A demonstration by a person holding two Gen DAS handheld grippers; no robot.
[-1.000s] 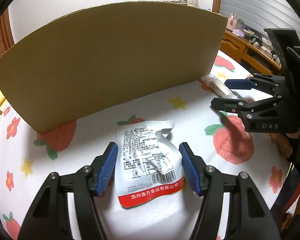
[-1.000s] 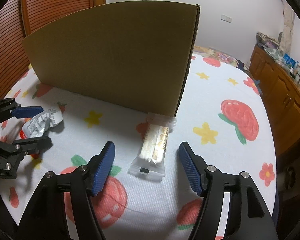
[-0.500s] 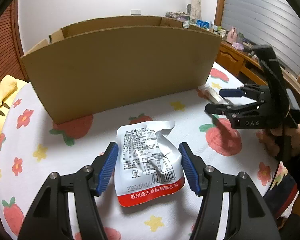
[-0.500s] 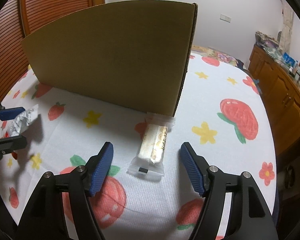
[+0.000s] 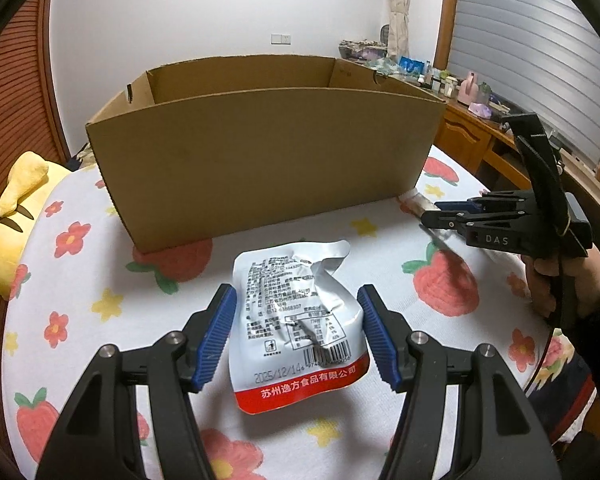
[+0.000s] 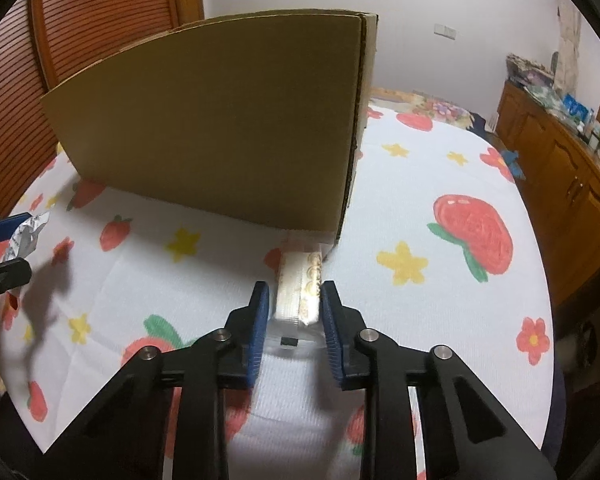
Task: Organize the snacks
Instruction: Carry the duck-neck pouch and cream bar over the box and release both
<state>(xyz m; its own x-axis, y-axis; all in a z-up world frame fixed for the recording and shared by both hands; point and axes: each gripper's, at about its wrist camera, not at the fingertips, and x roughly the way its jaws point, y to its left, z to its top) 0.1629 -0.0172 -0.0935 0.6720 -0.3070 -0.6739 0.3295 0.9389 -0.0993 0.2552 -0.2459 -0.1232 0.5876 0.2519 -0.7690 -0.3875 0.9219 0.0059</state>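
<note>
A silver snack pouch (image 5: 296,320) with a red bottom band hangs between the blue pads of my left gripper (image 5: 296,328), lifted above the bedspread; the pads touch its sides. My right gripper (image 6: 294,308) has closed on a clear-wrapped cream wafer bar (image 6: 300,284) lying by the near corner of the open cardboard box (image 5: 260,160). The right gripper also shows in the left wrist view (image 5: 440,212), low at the box's right corner. The box (image 6: 220,128) stands upright on the bed.
A white bedspread (image 6: 420,200) with strawberries, stars and flowers covers the bed. A yellow plush toy (image 5: 12,216) lies at the left edge. A wooden cabinet (image 6: 572,176) with clutter stands to the right. A wooden slatted door (image 6: 80,20) is behind the box.
My left gripper has risen with the pouch, so the box's open top now shows. My right gripper has moved forward and closed on the wafer bar.
</note>
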